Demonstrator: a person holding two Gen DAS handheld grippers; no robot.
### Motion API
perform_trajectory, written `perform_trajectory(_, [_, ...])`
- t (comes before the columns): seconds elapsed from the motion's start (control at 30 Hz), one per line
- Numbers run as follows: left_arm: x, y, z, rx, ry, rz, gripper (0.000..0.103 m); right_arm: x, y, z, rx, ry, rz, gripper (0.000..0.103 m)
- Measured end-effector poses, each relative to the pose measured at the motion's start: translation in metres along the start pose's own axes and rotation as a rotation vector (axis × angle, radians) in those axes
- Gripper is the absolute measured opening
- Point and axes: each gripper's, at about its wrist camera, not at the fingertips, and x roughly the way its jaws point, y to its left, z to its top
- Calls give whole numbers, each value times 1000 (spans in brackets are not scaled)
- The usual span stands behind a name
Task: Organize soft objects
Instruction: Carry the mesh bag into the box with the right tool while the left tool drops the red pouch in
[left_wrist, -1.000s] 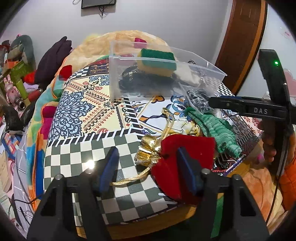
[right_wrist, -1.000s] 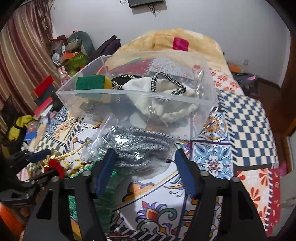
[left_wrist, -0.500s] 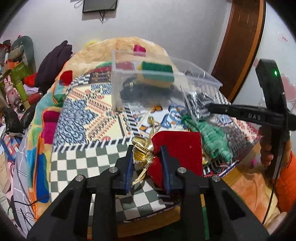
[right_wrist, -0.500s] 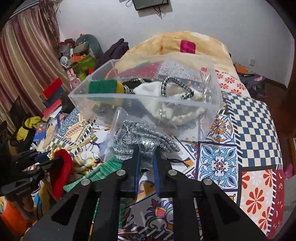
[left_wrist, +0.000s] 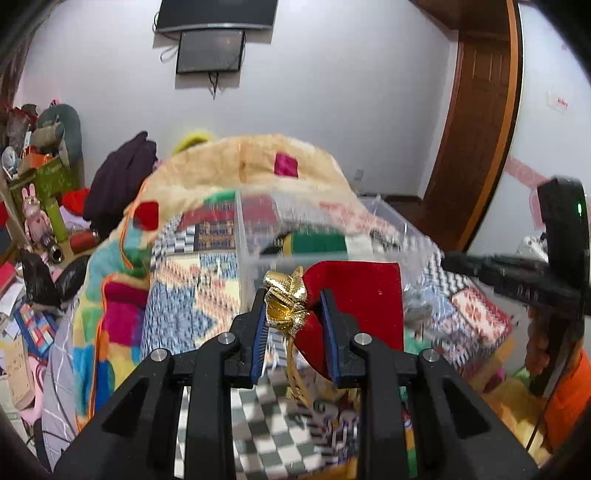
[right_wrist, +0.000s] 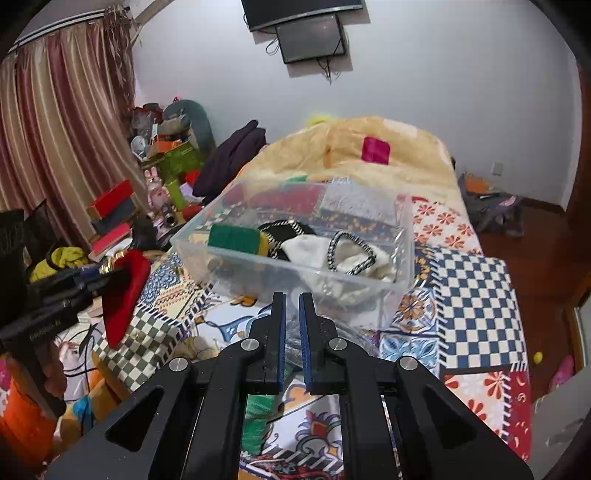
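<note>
My left gripper (left_wrist: 293, 304) is shut on a red velvet pouch (left_wrist: 364, 291) at its gold-tied neck (left_wrist: 286, 299) and holds it in the air before the clear plastic bin (left_wrist: 245, 258). The pouch also shows in the right wrist view (right_wrist: 125, 291). My right gripper (right_wrist: 291, 306) is shut on a clear plastic bag of grey knit fabric (right_wrist: 293, 338), which hangs mostly hidden under the fingers, just in front of the bin (right_wrist: 369, 284). The bin holds a green-and-yellow sponge (right_wrist: 236, 238), a white cloth (right_wrist: 317, 251) and a black-and-white cord (right_wrist: 351, 251).
A green knit item (right_wrist: 256, 424) lies on the patterned bedspread (right_wrist: 476, 295) below my right gripper. A beige blanket (right_wrist: 369, 147) is heaped behind the bin. Cluttered shelves and boxes (right_wrist: 110, 206) stand left of the bed. A wooden door (left_wrist: 476, 110) is at the right.
Both grippers closed on their items and rose. The left lifted the red pouch off the bedspread; the right lifted the plastic bag toward the bin.
</note>
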Motion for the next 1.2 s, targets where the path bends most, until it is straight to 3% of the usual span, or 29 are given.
perform_trajectory(0.07, [1, 0, 9, -1, -22, 3, 27, 7, -1, -2, -7, 16, -24, 7])
perform_trajectory(0.13, [3, 0, 15, -4, -38, 8, 27, 20, -3, -4, 0, 62, -59, 18])
perform_trajectory(0.2, [6, 0, 21, -7, -47, 8, 27, 30, -7, -8, 10, 106, -56, 59])
perform_trajectory(0.27, [10, 1, 23, -11, -50, 10, 27, 39, -9, -13, 11, 120, -64, 71])
perform_trajectory(0.4, [19, 3, 26, -24, -46, 11, 27, 60, -12, -16, 11, 182, -69, 73])
perform_trajectory(0.57, [24, 1, 26, -25, -47, 18, 27, 80, -20, -19, 52, 232, -52, 71])
perform_trajectory(0.7, [29, -1, 29, -12, -48, 28, 27, 74, -22, -20, 58, 221, -21, 42])
perform_trajectory(0.87, [30, -2, 36, -8, -65, 37, 27, 61, -19, -19, 37, 187, -43, 26])
perform_trajectory(1.2, [40, -3, 65, -17, -109, 71, 27, 3, -3, 14, -1, 18, -1, 24])
